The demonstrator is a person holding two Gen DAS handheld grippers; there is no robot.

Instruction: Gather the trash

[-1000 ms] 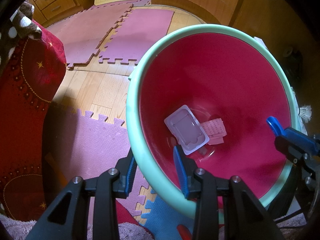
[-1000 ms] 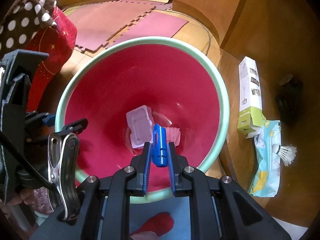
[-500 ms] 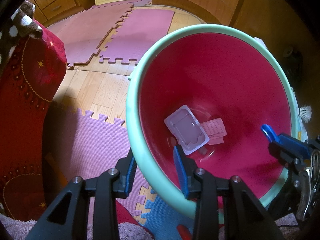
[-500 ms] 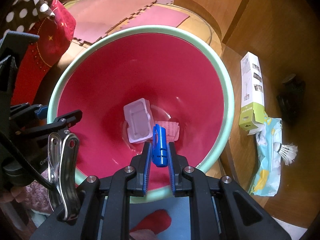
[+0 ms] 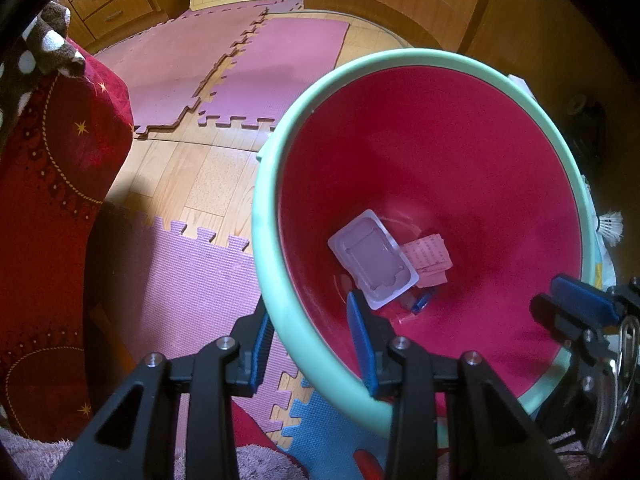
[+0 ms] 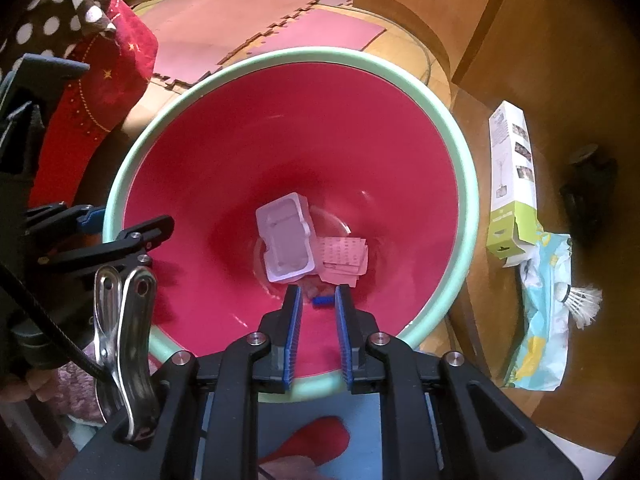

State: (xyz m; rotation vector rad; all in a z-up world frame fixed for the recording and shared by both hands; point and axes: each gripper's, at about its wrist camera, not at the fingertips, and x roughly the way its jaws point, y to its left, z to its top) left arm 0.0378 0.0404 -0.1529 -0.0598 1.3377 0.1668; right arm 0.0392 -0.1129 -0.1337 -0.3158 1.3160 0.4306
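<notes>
Right gripper (image 6: pixel 317 308) jaws just parted, empty; small blue plastic clip (image 6: pixel 322 300) lies in the mint-rimmed red plastic bucket (image 6: pixel 466 200). Left gripper (image 5: pixel 310 344) clamps the rim. We'd lift clear next.

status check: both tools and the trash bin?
Left tool clamped on bin rim. Right tool just opened, empty; blue piece dropped into bin. Nothing blocking.

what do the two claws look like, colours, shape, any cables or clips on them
Both are alike: the left claw and the right claw each have two matte black angular fingers with triangular cut-outs, silver screw heads at the joints, and ribbed blue pads on the inner faces. In the right wrist view, the left claw's body also carries a shiny metal spring clip and a black cable.
</notes>
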